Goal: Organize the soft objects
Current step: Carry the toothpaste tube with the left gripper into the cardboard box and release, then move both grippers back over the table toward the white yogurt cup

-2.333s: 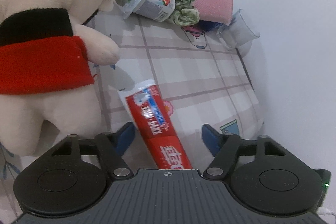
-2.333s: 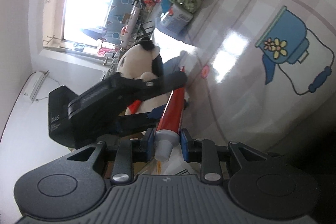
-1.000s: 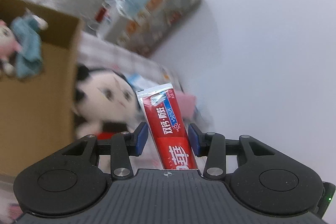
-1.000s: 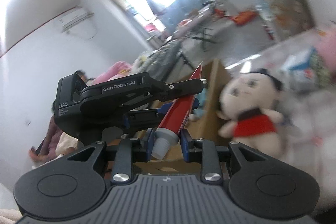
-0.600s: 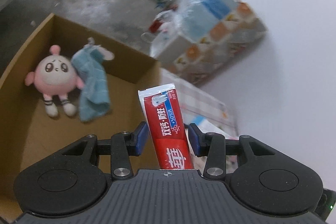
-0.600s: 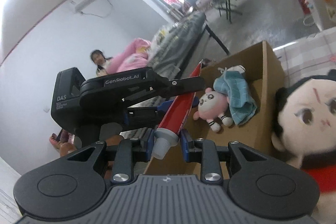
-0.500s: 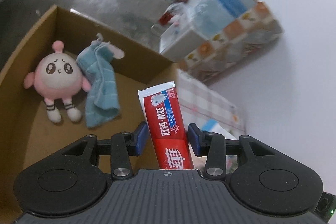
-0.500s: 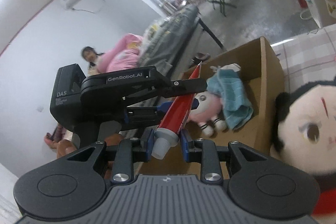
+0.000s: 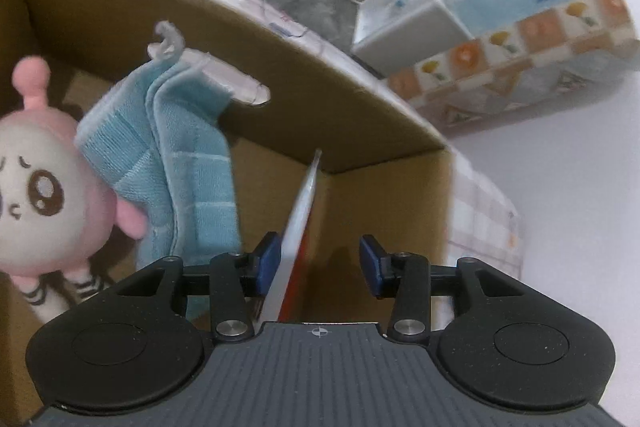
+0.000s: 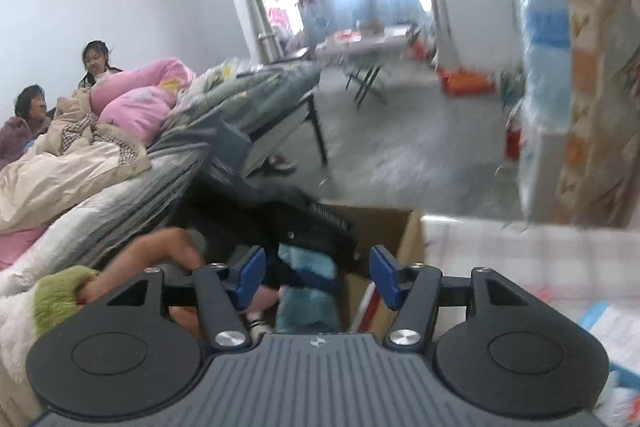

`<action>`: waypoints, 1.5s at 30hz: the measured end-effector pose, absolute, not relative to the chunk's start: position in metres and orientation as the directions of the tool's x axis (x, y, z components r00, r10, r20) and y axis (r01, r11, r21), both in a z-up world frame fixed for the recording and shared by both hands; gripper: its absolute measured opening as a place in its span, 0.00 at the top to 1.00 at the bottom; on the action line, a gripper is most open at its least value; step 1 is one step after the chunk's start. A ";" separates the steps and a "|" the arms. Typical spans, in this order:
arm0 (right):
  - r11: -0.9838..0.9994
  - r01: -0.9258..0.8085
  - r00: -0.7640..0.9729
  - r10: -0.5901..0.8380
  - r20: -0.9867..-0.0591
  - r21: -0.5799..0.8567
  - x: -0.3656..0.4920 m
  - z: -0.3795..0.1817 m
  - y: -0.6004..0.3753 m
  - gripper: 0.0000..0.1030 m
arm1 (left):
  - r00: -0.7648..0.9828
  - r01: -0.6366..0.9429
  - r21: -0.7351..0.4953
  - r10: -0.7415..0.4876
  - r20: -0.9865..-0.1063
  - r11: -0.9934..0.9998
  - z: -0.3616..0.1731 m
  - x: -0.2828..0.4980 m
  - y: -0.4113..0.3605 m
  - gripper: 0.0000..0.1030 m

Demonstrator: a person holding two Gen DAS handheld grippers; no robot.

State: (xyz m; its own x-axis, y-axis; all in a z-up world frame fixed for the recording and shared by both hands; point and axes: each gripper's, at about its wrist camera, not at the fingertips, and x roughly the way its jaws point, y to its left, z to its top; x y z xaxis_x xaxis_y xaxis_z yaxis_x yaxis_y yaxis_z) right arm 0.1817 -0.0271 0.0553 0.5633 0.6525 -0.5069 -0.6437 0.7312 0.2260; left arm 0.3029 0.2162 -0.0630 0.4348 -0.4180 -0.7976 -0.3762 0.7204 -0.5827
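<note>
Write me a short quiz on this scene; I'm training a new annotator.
1. True or false: the pink plush toy lies inside the cardboard box.
2. What lies beside the plush toy in the box: A) blue towel, B) cup, C) book?
3. Which gripper has the toothpaste tube between its fingers?
Key: 1 true; 2 A; 3 the left gripper.

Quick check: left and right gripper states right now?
Left hand-held gripper: jaws apart, toothpaste tube edge-on between them, touching only one pad, not clamped.
Right hand-held gripper: jaws opening, nothing between them.
</note>
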 end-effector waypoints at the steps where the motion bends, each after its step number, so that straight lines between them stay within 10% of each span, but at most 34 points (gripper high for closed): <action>1: 0.735 -0.641 0.575 0.651 -0.495 0.223 0.177 0.058 -0.034 0.59 | 0.437 -0.383 -0.577 -0.409 -0.801 0.722 -0.066 0.304 0.214 0.59; 17: 0.789 -0.470 0.669 0.611 -0.423 0.397 0.126 0.070 -0.178 0.59 | 0.579 -0.284 -0.532 -0.299 -0.758 0.798 0.007 0.236 0.190 0.35; 29: 0.813 -0.232 0.751 0.498 -0.433 0.534 0.090 0.028 -0.316 0.57 | 0.687 0.075 -0.325 -0.285 -0.668 0.943 0.083 0.125 0.066 0.02; 39: 0.706 -0.124 0.731 0.541 -0.416 0.698 0.113 -0.031 -0.354 0.51 | 0.700 0.320 -0.100 -0.306 -0.646 0.942 0.048 0.108 -0.061 0.01; 45: 0.620 -0.108 0.732 0.579 -0.360 0.777 0.145 -0.055 -0.362 0.56 | 0.695 0.410 0.093 -0.245 -0.676 0.907 0.014 0.126 -0.117 0.17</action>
State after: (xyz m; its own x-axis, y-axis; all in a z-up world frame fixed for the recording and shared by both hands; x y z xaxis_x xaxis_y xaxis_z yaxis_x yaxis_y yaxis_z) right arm 0.1446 -0.3622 -0.0546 0.7318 0.5785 -0.3602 -0.1079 0.6203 0.7769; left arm 0.1258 -0.1170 0.0143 0.6954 -0.2449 -0.6756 0.4100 0.9073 0.0931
